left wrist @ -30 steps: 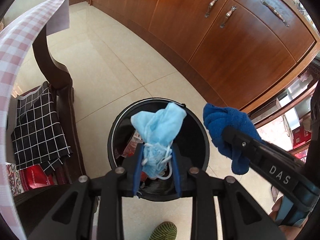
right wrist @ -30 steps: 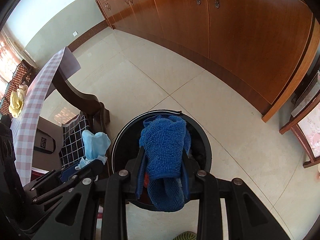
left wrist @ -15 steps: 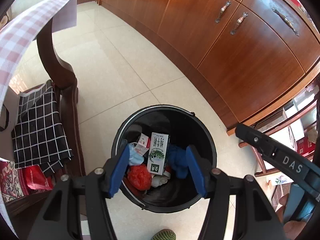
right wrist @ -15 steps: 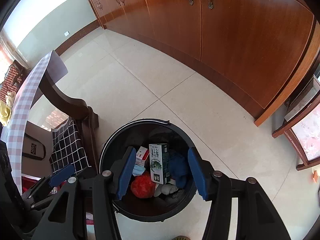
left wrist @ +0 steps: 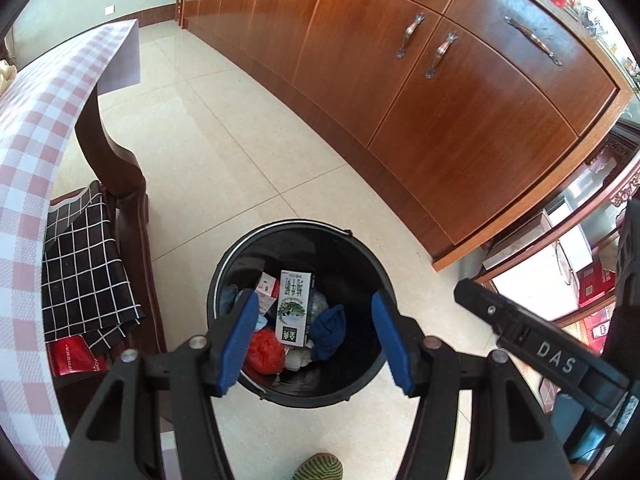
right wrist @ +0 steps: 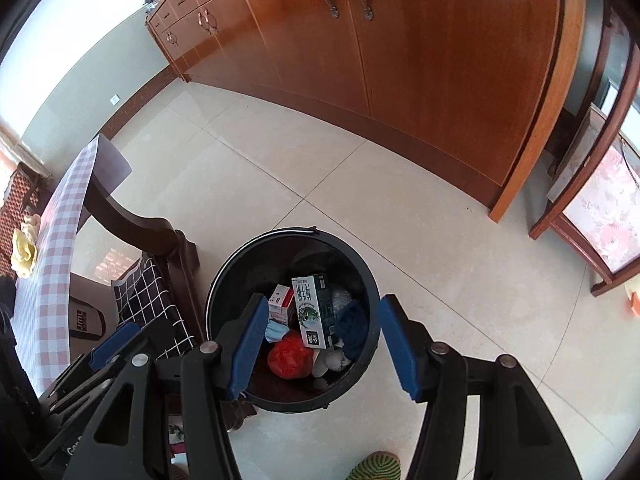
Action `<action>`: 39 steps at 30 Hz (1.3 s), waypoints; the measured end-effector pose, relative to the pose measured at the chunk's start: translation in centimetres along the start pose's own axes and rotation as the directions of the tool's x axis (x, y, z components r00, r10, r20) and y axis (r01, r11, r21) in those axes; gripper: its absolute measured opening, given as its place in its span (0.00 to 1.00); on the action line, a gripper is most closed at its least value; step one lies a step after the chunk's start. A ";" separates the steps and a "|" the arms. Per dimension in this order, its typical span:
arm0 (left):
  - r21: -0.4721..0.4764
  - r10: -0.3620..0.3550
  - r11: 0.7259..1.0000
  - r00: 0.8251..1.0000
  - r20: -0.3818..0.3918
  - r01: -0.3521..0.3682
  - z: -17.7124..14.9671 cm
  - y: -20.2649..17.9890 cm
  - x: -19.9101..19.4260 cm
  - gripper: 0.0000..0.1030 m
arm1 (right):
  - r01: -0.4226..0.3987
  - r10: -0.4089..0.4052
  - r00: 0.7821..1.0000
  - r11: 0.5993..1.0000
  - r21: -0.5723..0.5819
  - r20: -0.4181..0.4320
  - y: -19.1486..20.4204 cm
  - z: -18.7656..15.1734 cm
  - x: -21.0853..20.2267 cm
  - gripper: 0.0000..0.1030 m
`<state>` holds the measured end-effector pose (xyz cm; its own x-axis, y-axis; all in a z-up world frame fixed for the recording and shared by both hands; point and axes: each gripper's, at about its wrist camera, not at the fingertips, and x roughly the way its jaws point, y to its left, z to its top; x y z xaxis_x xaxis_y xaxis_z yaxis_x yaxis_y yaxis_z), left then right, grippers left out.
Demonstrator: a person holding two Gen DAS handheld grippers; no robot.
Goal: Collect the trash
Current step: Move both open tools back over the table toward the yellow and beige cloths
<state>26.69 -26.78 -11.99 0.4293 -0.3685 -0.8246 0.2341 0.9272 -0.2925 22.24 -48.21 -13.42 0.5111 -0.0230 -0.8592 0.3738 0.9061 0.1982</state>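
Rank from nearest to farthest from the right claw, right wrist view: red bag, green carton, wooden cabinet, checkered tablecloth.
From the right claw, open over the black bin:
1. Red bag, in the bin, between the fingers.
2. Green carton, in the bin; too close to the bag to call firmly.
3. Checkered tablecloth, far left.
4. Wooden cabinet, across the floor.

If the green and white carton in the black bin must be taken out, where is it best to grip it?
Grip the carton near its upper end, coming from straight above, probably. It leans upright on the other trash in the bin, so its upper end stands clear, with room for fingers on its narrow sides.
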 end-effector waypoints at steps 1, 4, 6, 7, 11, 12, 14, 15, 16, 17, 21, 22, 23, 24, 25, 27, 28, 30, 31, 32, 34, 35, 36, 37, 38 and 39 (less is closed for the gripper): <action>0.004 -0.006 1.000 1.000 0.007 0.006 0.0 -0.2 -0.5 0.59 | -0.003 0.003 1.000 1.000 0.018 0.000 -0.3 -0.3 -0.3 0.60; 0.018 -0.024 1.000 0.999 0.027 0.024 0.0 -0.7 -1.8 0.59 | 0.002 -0.002 1.000 0.999 0.049 0.018 -0.9 -1.0 -1.5 0.61; 0.026 -0.038 0.999 0.999 0.039 0.037 -0.1 -1.1 -2.9 0.59 | 0.001 -0.003 0.999 0.998 0.062 0.035 -1.1 -1.5 -2.6 0.62; 0.031 -0.046 0.999 0.998 0.046 0.044 -0.2 -1.2 -3.4 0.59 | 0.003 -0.006 0.999 0.998 0.066 0.044 -1.1 -1.8 -3.1 0.63; 0.057 -0.075 0.996 0.995 0.064 0.072 -0.4 -1.6 -5.6 0.59 | -0.009 0.003 0.997 0.996 0.084 0.072 -1.2 -2.8 -4.9 0.65; 0.061 -0.081 0.995 0.994 0.069 0.077 -0.5 -1.8 -6.1 0.59 | -0.018 0.011 0.997 0.996 0.090 0.079 -1.2 -3.0 -5.2 0.65; 0.072 -0.094 0.993 0.992 0.083 0.088 -0.6 -1.8 -7.5 0.59 | -0.031 0.022 0.995 0.995 0.093 0.095 -0.9 -3.4 -6.0 0.65; 0.078 -0.098 0.993 0.991 0.091 0.091 -0.7 -1.7 -8.1 0.59 | -0.034 0.025 0.994 0.996 0.086 0.106 -0.5 -3.6 -6.4 0.65; 0.083 -0.101 0.992 0.990 0.098 0.093 -0.8 -1.6 -8.8 0.59 | -0.039 0.030 0.993 0.996 0.076 0.116 0.0 -3.8 -6.9 0.65; 0.087 -0.102 0.992 0.989 0.104 0.093 -0.8 -1.4 -9.4 0.59 | -0.046 0.038 0.991 0.997 0.066 0.126 0.5 -4.0 -7.3 0.65; 0.075 -0.101 0.993 0.987 0.121 0.092 -0.7 0.1 -11.2 0.59 | -0.073 0.067 0.985 0.997 0.030 0.159 2.9 -4.6 -8.7 0.65; 0.069 -0.097 0.994 0.987 0.131 0.088 -0.8 0.6 -11.7 0.59 | -0.082 0.077 0.983 0.996 0.022 0.164 3.6 -4.7 -8.9 0.65; 0.064 -0.090 0.995 0.986 0.141 0.081 -0.7 1.1 -12.3 0.59 | -0.093 0.090 0.982 0.996 0.014 0.168 4.2 -4.7 -9.1 0.65; 0.058 -0.082 0.996 0.985 0.151 0.074 -0.7 1.7 -12.8 0.59 | -0.103 0.101 0.979 0.995 0.004 0.174 5.0 -4.7 -9.4 0.65; 0.051 -0.075 0.996 0.984 0.161 0.068 -0.7 2.3 -13.4 0.59 | -0.109 0.109 0.977 0.994 -0.009 0.181 5.8 -4.8 -9.6 0.65; 0.043 -0.055 0.998 0.982 0.182 0.048 -0.7 3.5 -14.4 0.59 | -0.115 0.121 0.973 0.992 -0.046 0.196 7.7 -5.0 -10.0 0.66; 0.039 -0.041 0.999 0.980 0.195 0.034 -0.7 4.1 -14.9 0.59 | -0.117 0.128 0.971 0.991 -0.066 0.201 8.7 -5.1 -10.2 0.66; 0.025 -0.013 1.000 0.976 0.218 0.008 -0.7 5.4 -15.8 0.59 | -0.124 0.144 0.968 0.987 -0.106 0.204 10.8 -5.3 -10.5 0.66; 0.016 0.001 1.000 0.973 0.230 -0.005 -0.8 6.1 -16.2 0.59 | -0.132 0.155 0.966 0.984 -0.124 0.205 11.8 -5.4 -10.6 0.66; 0.005 0.014 1.000 0.971 0.239 -0.016 -0.8 6.8 -16.6 0.59 | -0.138 0.166 0.964 0.980 -0.142 0.206 12.8 -5.5 -10.8 0.67; -0.016 0.043 0.999 0.965 0.258 -0.041 -0.9 8.4 -17.5 0.59 | -0.149 0.185 0.961 0.973 -0.176 0.207 14.7 -5.8 -11.0 0.68; -0.028 0.058 0.998 0.963 0.265 -0.053 -0.9 9.1 -17.8 0.59 | -0.156 0.196 0.959 0.968 -0.194 0.206 15.7 -5.9 -11.1 0.68; -0.042 0.072 0.997 0.960 0.271 -0.063 -1.0 10.0 -18.1 0.59 | -0.163 0.206 0.957 0.964 -0.209 0.204 16.6 -6.0 -11.1 0.69; -0.059 0.087 0.996 0.957 0.277 -0.073 -1.0 10.9 -18.4 0.59 | -0.170 0.216 0.955 0.960 -0.223 0.203 17.6 -6.1 -11.1 0.69; -0.077 0.104 0.993 0.954 0.280 -0.085 -1.0 11.7 -18.7 0.59 | -0.175 0.226 0.953 0.955 -0.240 0.201 18.6 -6.1 -11.1 0.69; -0.094 0.121 0.991 0.951 0.285 -0.097 -1.0 12.6 -19.0 0.59 | -0.179 0.233 0.952 0.950 -0.257 0.199 19.6 -6.2 -11.0 0.69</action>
<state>20.60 -7.98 -0.48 0.6850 -0.2579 -0.6814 0.1082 0.9609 -0.2549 19.11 -27.53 -2.98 0.7274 0.1054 -0.6781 0.0650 0.9731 0.2210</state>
